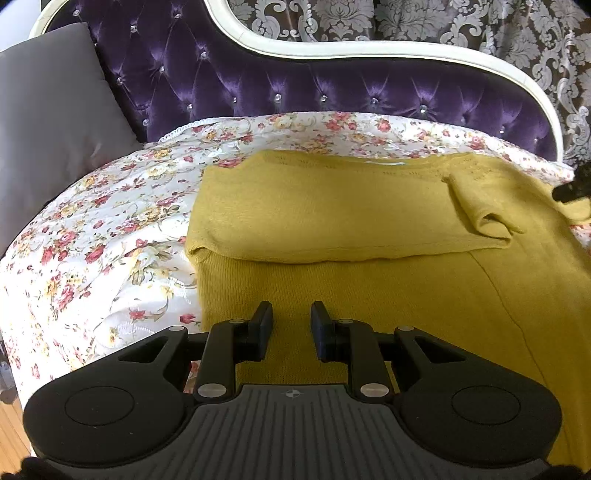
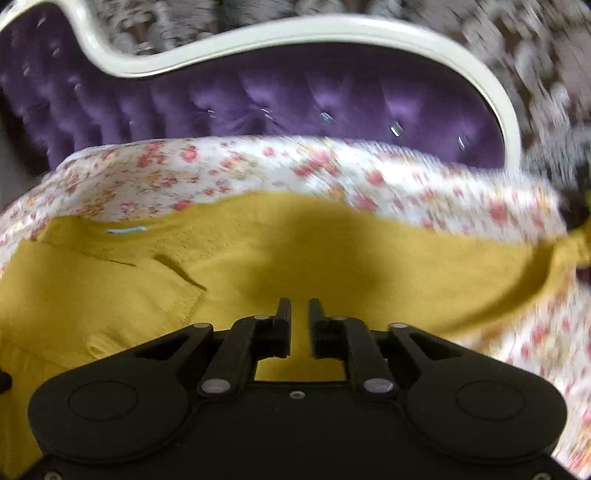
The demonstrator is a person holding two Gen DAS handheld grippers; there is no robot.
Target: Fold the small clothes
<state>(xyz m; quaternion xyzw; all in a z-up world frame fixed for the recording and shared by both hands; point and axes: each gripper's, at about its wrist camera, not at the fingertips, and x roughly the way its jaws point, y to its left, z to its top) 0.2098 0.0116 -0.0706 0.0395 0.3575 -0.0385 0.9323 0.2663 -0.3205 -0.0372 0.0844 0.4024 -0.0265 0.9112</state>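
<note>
Mustard knit sweater point(image 1: 332, 206) lies on floral cover point(image 1: 110, 229), left side folded in. Your left gripper point(image 1: 291, 321) hovers over hem, jaws slightly apart, empty. Right gripper point(image 2: 299, 325) nearly closed, holds nothing. Risk: rushed right-side grab pinches cover too, drags fold askew.

Even soft indoor light, left view sharp, right view motion-blurred, fisheye bending at edges, dark shadow on yellow garment point(image 2: 325, 251)

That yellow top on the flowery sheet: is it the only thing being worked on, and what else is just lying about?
Part of the job:
yellow knit top
left gripper
right gripper

Just there:
floral sheet
grey cushion
purple tufted backrest
patterned curtain
</note>
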